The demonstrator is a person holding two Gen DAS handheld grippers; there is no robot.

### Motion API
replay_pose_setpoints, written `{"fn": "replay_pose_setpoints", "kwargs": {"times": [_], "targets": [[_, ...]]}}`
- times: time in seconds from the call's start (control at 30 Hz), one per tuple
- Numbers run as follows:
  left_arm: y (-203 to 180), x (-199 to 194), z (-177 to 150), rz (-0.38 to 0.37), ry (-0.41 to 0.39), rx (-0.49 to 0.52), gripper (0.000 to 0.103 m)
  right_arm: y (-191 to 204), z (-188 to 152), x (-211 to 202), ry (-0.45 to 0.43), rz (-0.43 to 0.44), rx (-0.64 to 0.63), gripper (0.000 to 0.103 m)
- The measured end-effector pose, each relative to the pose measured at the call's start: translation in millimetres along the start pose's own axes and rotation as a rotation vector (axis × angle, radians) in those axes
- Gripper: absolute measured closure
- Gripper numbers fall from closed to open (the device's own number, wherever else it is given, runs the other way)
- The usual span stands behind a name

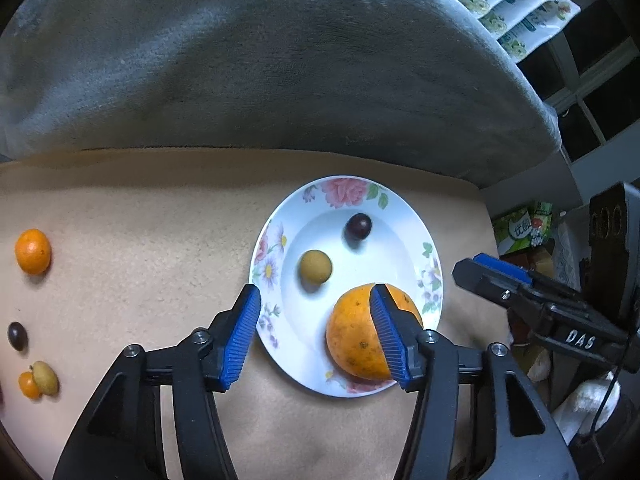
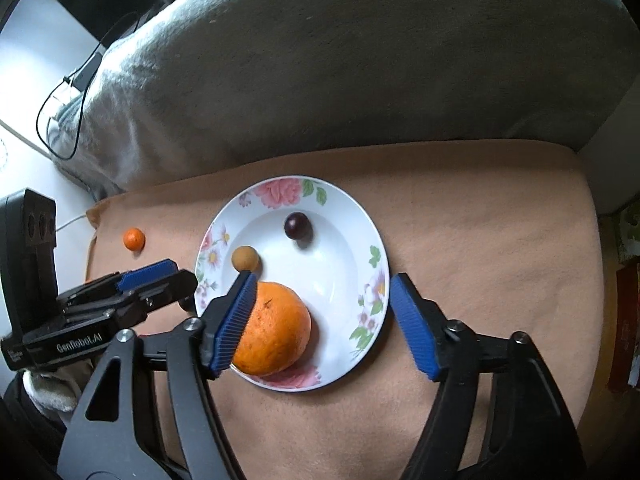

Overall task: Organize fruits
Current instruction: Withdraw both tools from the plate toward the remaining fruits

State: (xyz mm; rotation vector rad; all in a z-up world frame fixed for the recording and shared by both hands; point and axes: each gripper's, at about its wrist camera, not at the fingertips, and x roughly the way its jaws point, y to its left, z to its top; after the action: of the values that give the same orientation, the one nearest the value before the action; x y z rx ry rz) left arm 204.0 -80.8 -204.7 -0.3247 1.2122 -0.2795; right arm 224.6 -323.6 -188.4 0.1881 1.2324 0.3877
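Note:
A white flowered plate (image 1: 400, 248) (image 2: 344, 256) sits on a tan cloth and holds a large orange (image 1: 352, 336) (image 2: 276, 328), a small tan fruit (image 1: 315, 267) (image 2: 245, 258) and a dark grape (image 1: 358, 226) (image 2: 297, 226). My left gripper (image 1: 316, 332) hangs open over the plate's near left edge, its right finger in front of the orange. My right gripper (image 2: 322, 324) is open over the plate, its left finger beside the orange. Each gripper shows in the other's view, the right gripper (image 1: 500, 276) and the left gripper (image 2: 152, 280).
On the cloth left of the plate lie a small orange (image 1: 33, 251) (image 2: 133, 238), a dark grape (image 1: 17, 336) and a yellow fruit (image 1: 46, 378) touching a tiny orange one (image 1: 28, 385). A grey cushion (image 1: 280, 60) rises behind. Snack packets (image 1: 516, 0) hang far right.

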Motion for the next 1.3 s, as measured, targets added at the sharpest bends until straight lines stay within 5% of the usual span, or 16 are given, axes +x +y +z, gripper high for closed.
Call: {"fn": "replay_pose_setpoints", "kwargs": {"times": [0.6, 0.97, 1.3], "targets": [[8, -15, -7, 0.01, -0.02, -0.011, 0.041, 19, -7, -6, -0.025, -0.053, -0.033, 0.022], [46, -44, -29, 0.018, -0.068, -0.098, 0.041, 72, -10, -14, -0.086, -0.039, -0.158, 0.022], [92, -78, -60, 0.077, -0.118, -0.165, 0.041, 114, -9, -3, -0.049, -0.032, -0.225, 0.022]]}}
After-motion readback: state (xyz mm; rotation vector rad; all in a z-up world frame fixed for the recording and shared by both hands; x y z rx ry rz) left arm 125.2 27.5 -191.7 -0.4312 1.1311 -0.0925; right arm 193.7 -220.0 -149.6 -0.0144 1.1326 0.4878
